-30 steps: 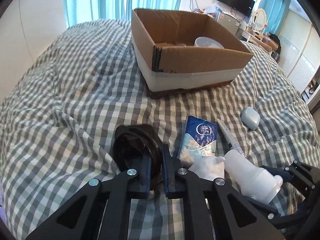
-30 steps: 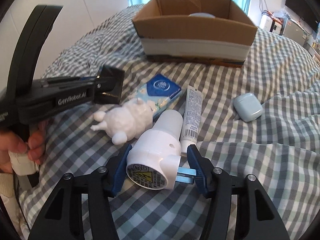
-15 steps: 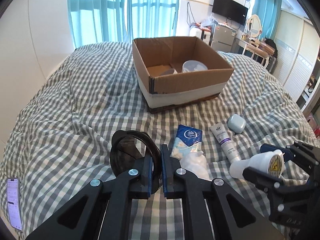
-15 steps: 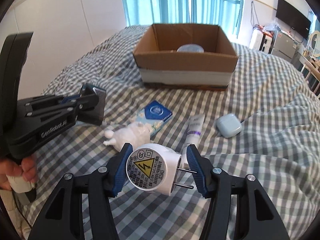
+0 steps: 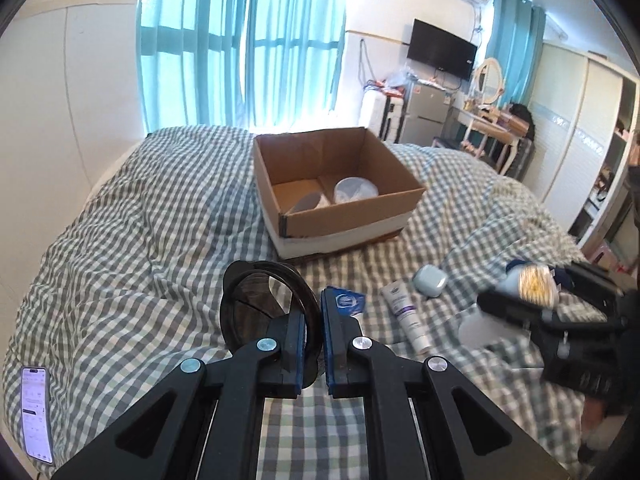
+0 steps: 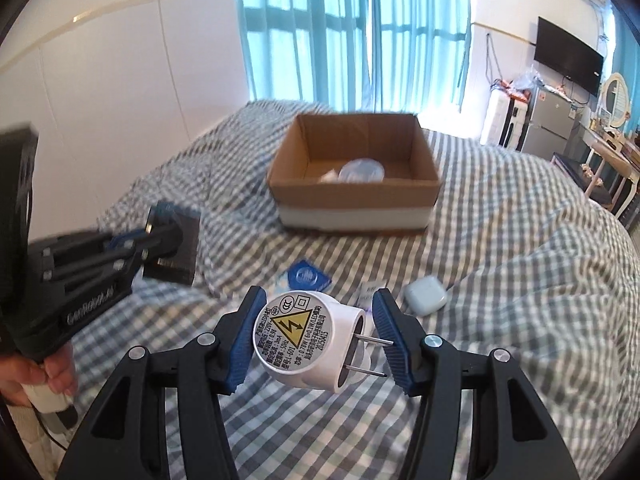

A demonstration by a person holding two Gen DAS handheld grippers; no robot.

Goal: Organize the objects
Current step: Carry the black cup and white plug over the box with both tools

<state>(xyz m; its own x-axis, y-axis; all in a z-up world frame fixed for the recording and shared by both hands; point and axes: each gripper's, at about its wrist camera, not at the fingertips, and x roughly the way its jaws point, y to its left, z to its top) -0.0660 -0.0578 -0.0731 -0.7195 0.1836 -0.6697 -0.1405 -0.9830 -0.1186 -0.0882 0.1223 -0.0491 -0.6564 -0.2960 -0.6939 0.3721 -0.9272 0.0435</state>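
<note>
My left gripper (image 5: pixel 316 344) is shut on the rim of a round black lid (image 5: pixel 260 312) and holds it up above the checked bed. My right gripper (image 6: pixel 320 340) is shut on a white plug-in night light (image 6: pixel 308 340) with a yellow warning label, two prongs pointing right; it shows blurred in the left wrist view (image 5: pixel 528 284). An open cardboard box (image 5: pixel 340 216) stands farther back on the bed, also in the right wrist view (image 6: pixel 356 196), with a clear round container (image 5: pixel 356 190) inside.
On the bed lie a blue tissue pack (image 5: pixel 348 302), a white tube (image 5: pixel 408 320) and a pale blue earbud case (image 5: pixel 430 282). A phone (image 5: pixel 36 412) lies at the left edge. Curtains, a fridge and a dresser stand behind.
Both grippers have risen well above the bed with the black lid and the night light. The box and the loose items now look farther away.
</note>
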